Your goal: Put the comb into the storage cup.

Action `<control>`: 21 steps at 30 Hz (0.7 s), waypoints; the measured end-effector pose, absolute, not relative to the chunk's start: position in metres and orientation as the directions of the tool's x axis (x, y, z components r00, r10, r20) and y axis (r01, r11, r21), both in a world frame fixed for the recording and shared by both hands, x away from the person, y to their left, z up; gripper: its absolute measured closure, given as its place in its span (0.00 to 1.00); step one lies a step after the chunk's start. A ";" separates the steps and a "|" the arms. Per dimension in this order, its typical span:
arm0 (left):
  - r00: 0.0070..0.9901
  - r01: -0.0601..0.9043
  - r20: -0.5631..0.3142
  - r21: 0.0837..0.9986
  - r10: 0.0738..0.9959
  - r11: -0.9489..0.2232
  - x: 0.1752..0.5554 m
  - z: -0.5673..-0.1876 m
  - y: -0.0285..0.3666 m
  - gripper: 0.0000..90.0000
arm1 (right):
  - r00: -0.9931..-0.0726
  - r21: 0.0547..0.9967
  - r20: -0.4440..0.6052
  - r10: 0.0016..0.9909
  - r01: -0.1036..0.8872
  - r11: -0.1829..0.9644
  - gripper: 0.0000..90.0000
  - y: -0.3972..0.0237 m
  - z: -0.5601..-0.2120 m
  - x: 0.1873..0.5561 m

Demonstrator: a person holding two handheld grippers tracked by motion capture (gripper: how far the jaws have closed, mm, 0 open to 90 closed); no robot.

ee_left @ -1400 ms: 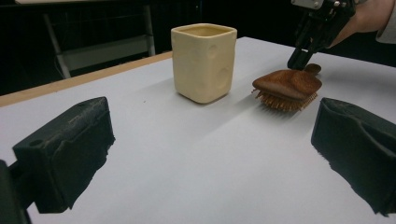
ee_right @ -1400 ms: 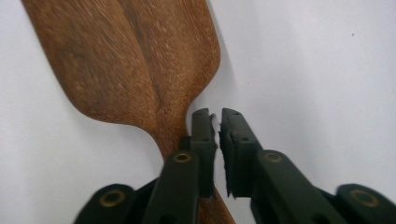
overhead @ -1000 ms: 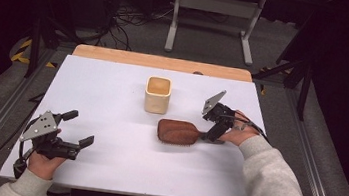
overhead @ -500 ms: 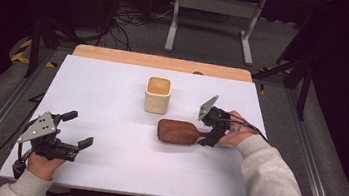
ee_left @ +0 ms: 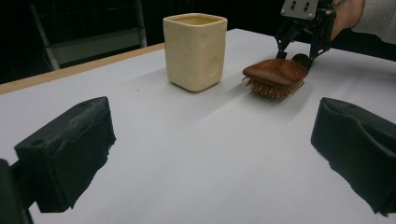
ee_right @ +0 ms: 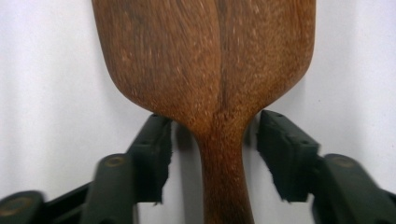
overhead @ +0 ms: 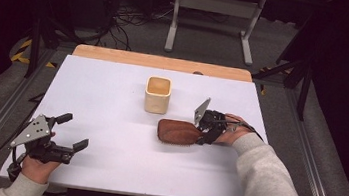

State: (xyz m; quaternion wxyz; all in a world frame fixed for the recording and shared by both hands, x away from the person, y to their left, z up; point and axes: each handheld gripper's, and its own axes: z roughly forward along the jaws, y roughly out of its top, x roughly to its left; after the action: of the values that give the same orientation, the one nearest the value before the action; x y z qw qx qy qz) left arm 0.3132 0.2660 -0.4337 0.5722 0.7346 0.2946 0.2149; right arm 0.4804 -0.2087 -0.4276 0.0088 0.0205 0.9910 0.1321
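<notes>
Brush (ee_right: pixel 205 65) handle between closing right tongs (ee_right: pixel 212 154), pads not touching, bristles hidden, left tongs (ee_left: pixel 219 154) open.

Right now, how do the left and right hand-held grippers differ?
The left hand-held gripper stands wide open over bare table, nothing between its jaws. The right hand-held gripper straddles the wooden brush handle; its jaws have just been closing, with gaps left beside the handle. Both point toward the brush.

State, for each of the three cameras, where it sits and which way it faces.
High view: above the table, looking forward and down; both forearms, left gripper, right gripper.
Left gripper view: looks level between open jaws at cream cup.
Right gripper view: looks down at wooden hairbrush, handle between closing jaws.
Shared: the hairbrush.
</notes>
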 end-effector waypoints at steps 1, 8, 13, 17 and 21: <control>0.733 0.190 -0.025 0.967 0.680 -0.169 0.313 -0.434 0.266 0.01 | -0.999 0.252 -0.012 0.049 0.044 0.967 0.60 -0.208 -0.427 0.479; 0.736 0.189 -0.020 0.966 0.677 -0.177 0.313 -0.434 0.264 0.01 | -0.999 0.257 -0.004 0.052 0.050 0.965 0.78 -0.208 -0.426 0.482; 0.734 0.189 -0.022 0.967 0.679 -0.174 0.313 -0.435 0.265 0.01 | -0.998 0.252 -0.003 0.059 0.056 0.966 0.80 -0.207 -0.426 0.480; 0.731 0.190 -0.020 0.966 0.682 -0.176 0.314 -0.435 0.265 0.01 | -0.999 0.259 -0.009 0.051 0.047 0.965 0.81 -0.208 -0.426 0.479; 0.731 0.190 -0.025 0.967 0.682 -0.167 0.314 -0.435 0.265 0.01 | -0.998 0.272 -0.037 0.059 0.046 0.961 0.81 -0.209 -0.425 0.476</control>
State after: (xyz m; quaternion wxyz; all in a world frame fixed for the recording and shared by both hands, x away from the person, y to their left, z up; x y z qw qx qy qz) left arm 0.3139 0.2652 -0.4352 0.5727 0.7332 0.2971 0.2149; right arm 0.4756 -0.2093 -0.4255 0.0223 0.0265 0.9900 0.1369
